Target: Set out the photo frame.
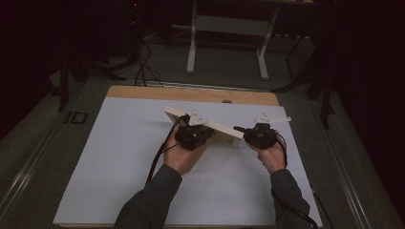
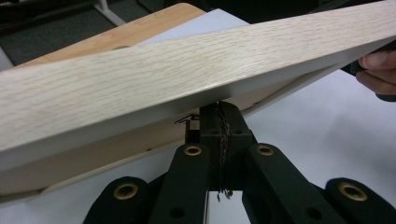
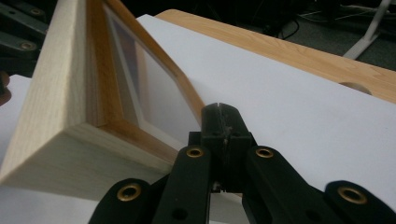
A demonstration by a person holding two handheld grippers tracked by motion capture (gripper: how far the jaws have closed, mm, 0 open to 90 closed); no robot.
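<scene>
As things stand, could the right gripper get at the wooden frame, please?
Probably yes: the right gripper, jaws shut, already sits at the corner of the wooden frame, with nothing between them. Its jaws would have to open first.

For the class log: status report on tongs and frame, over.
Both tongs, left and right, shut, nothing clamped. Wooden frame tilted above white mat, between them. Nothing in the way.

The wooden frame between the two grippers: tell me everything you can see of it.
The frame is a deep picture frame of pale, grained wood with broad outer sides. The right gripper view shows its open face: a darker wooden inner lip around a whitish panel. It is tilted, one long edge raised off the white table sheet, and runs slantwise between the hands. The left gripper, jaws shut, sits against its underside; the right gripper, also shut, sits at its near corner. Whether either pinches it cannot be told.
</scene>
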